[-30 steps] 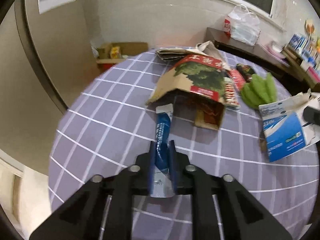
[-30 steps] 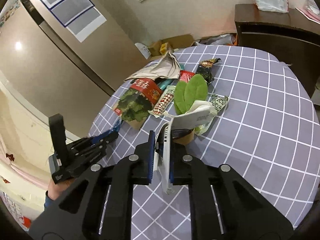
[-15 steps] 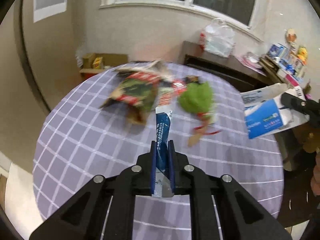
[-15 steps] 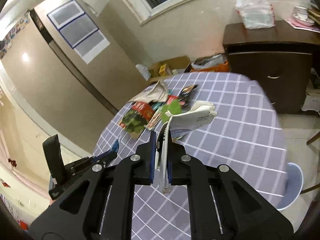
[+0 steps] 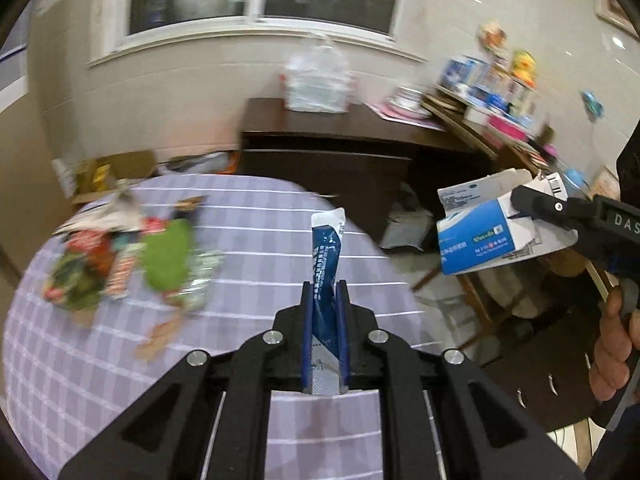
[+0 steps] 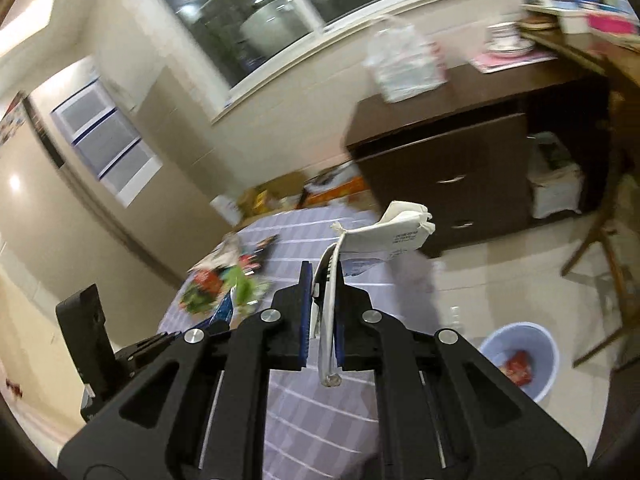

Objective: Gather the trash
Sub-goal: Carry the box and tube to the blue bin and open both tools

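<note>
My left gripper (image 5: 325,292) is shut on a blue wrapper (image 5: 327,252) that stands up between its jaws, held above the checked purple tablecloth (image 5: 256,216). My right gripper (image 6: 322,276) is shut on a torn blue and white carton (image 6: 396,232); the carton also shows in the left wrist view (image 5: 480,232). A pile of trash (image 5: 120,260) lies on the table's far left, blurred. A light blue bin (image 6: 520,356) with red trash inside stands on the floor at the lower right of the right wrist view.
A dark wooden cabinet (image 6: 460,160) with a white plastic bag (image 6: 404,68) on top stands beyond the table. A wooden chair or stand (image 6: 608,248) is near the bin. Cluttered shelves (image 5: 492,92) are at the right. The fridge (image 6: 48,200) is at the left.
Both grippers have risen and swung right, away from the table's pile, each still holding its item. The bin on the floor has come into the right wrist view.
</note>
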The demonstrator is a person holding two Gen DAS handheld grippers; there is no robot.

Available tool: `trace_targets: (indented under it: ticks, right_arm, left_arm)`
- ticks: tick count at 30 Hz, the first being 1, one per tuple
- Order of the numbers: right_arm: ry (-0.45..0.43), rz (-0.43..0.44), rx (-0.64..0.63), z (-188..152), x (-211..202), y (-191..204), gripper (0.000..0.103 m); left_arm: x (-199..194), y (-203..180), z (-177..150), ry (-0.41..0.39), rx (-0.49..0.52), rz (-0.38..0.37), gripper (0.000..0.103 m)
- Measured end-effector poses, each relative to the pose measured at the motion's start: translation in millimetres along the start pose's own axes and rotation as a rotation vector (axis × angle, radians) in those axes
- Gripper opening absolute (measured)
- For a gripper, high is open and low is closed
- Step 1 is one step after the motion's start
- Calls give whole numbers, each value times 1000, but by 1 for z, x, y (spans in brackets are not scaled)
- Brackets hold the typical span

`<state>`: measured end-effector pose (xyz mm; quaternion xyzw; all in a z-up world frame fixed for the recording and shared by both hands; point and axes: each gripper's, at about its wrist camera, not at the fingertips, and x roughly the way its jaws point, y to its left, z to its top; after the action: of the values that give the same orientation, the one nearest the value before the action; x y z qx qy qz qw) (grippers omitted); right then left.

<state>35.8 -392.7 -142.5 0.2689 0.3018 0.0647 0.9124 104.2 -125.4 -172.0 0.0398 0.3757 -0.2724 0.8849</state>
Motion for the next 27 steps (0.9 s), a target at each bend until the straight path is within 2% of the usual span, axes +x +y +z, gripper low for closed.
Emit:
trace_targets:
  ticks: [7,11,16,23,24,25,26,27]
  right_arm:
    - [-51,-155,120,0,-41,-82,9]
    - [-44,-228,179,-8,-47,-120,9]
    - [14,-301,253,-26,-33,-165,9]
    - [102,-315,304,-38,6,-204,12]
    - [121,-327,308,-40,13,-211,20]
    - [142,-352,316,-43,21,-219,47]
    - [152,-358,333,-47,26,-226,64]
    - [151,-352,347,-49,28,-230,77]
  left_arm:
    - [49,-75,8,64,79,-106,10]
    - [78,-111,8,117,123,-148,10]
    - [124,-151,0,218,159,-192,10]
    - [188,-184,-13,364,180,-232,12]
    - [198,-188,-15,388,192,-241,14]
    - [206,-192,-17,406,199,-239,32]
    - [213,-193,-18,418,202,-227,56]
    - [215,-192,-18,416,199,-218,67]
